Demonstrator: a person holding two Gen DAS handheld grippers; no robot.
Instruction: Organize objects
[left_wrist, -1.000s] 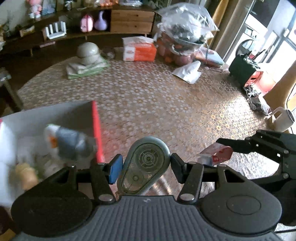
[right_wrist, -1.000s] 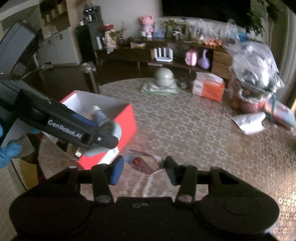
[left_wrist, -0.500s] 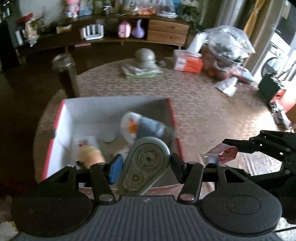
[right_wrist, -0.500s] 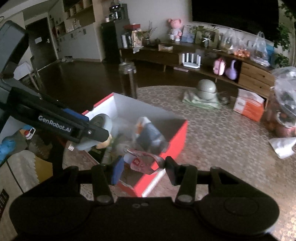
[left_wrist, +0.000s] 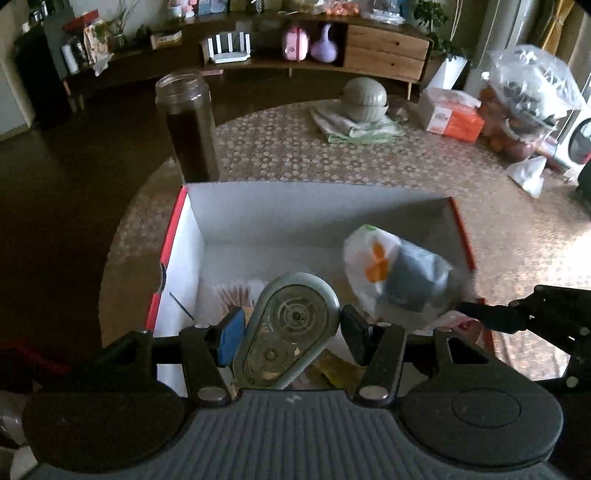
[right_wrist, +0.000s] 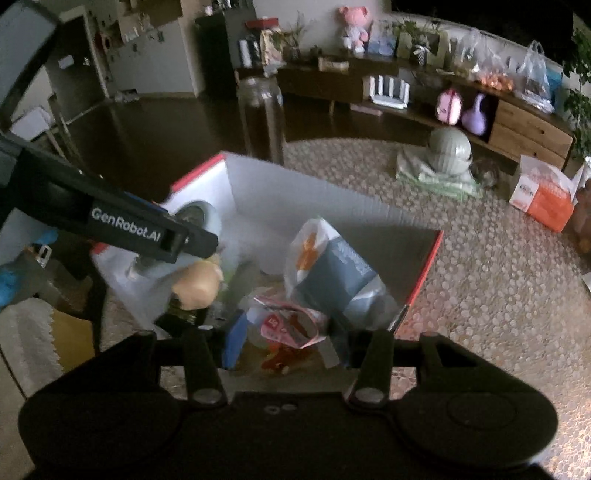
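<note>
My left gripper (left_wrist: 290, 330) is shut on a grey-green correction tape dispenser (left_wrist: 286, 334) and holds it over the near end of the red box (left_wrist: 173, 236) with white inside. The dispenser also shows in the right wrist view (right_wrist: 197, 218) under the left gripper's finger. My right gripper (right_wrist: 286, 334) is shut on a small pink-and-white snack packet (right_wrist: 286, 325) above the box's near right corner. Inside the box lie a white and grey bag with orange print (left_wrist: 399, 273), also in the right wrist view (right_wrist: 332, 269), and a tan round toy (right_wrist: 195, 286).
A tall glass jar of dark liquid (left_wrist: 190, 125) stands just behind the box. On the round patterned table (left_wrist: 295, 155) farther back are a grey-green lidded bowl on folded cloths (left_wrist: 364, 99), an orange tissue pack (left_wrist: 454, 118) and a clear bag of fruit (left_wrist: 528, 92).
Both grippers moved left with their loads, from over the bare table to over the open red box. The box now fills the middle of both views.
</note>
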